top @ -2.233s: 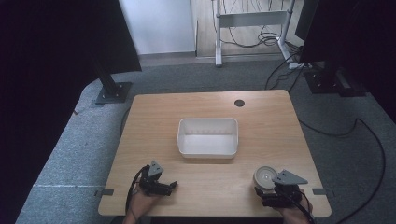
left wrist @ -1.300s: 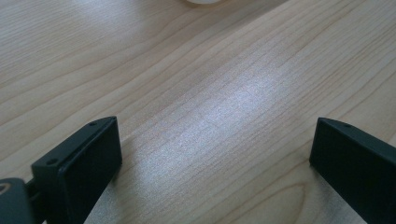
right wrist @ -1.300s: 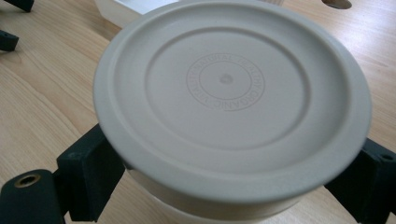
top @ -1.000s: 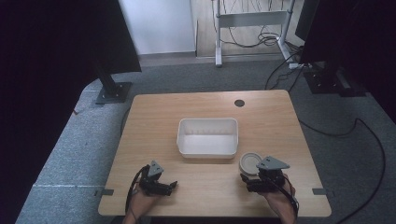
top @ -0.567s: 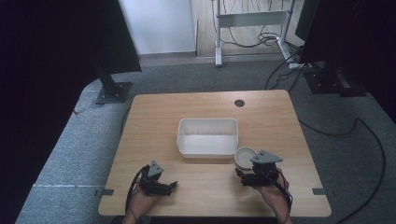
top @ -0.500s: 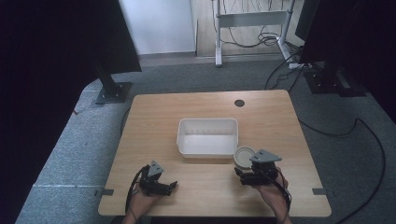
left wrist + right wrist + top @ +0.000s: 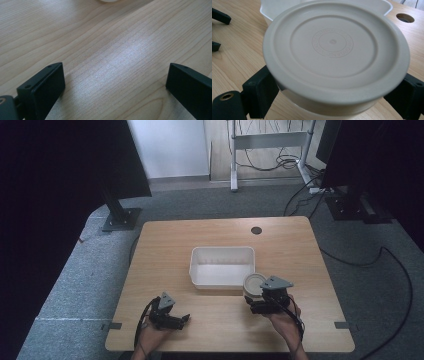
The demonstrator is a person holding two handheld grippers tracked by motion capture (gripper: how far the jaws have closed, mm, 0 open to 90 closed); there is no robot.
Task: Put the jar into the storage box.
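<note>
Cream plastic, round and lidded, that's the little container (image 7: 334,57) taking up most of the right gripper view, with the right tool (image 7: 332,97) closed in on it, one black jaw pressed to each side of its body just under the lid rim. In the high view the container (image 7: 254,284) sits low and right of centre in the frame, held at the front right corner of the white bin (image 7: 222,266), looks like it's just beside or touching that corner but I can't tell which, and I can't tell if its base is on the wood either. The right tool (image 7: 260,305) is below it with the person's hand behind. The bin is a shallow rectangular tray in the middle of the wooden tabletop (image 7: 165,245). Over at the lower left of the high view the left tool (image 7: 184,319) rests low over the tabletop, well apart from the bin. In the left gripper view its jaws stand wide apart with nothing but bare wood grain (image 7: 112,50) between them, so it's holding nothing.
</note>
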